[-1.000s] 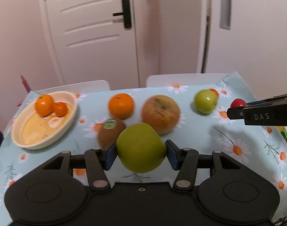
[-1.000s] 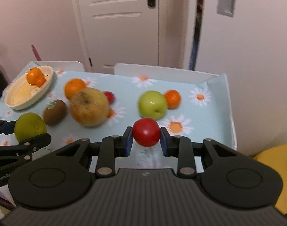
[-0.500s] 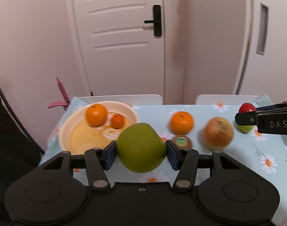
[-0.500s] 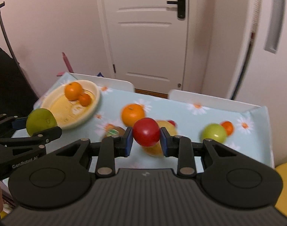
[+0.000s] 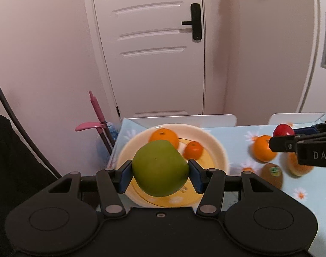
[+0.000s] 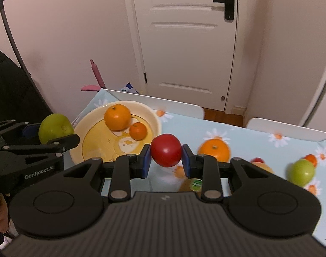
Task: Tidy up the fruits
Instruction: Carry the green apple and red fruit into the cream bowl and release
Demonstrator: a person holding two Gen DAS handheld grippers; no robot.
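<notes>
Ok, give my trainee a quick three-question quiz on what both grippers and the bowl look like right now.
1. True or false: the left gripper is shut on a green apple.
2. How many fruits lie in the bowl?
3. What does the right gripper hold? A) kiwi B) red fruit C) orange

Key
1. True; in the right wrist view the apple hangs at the bowl's near edge.
2. Two: a large orange and a small orange.
3. B, the red fruit, beside the bowl and above the tablecloth.
</notes>
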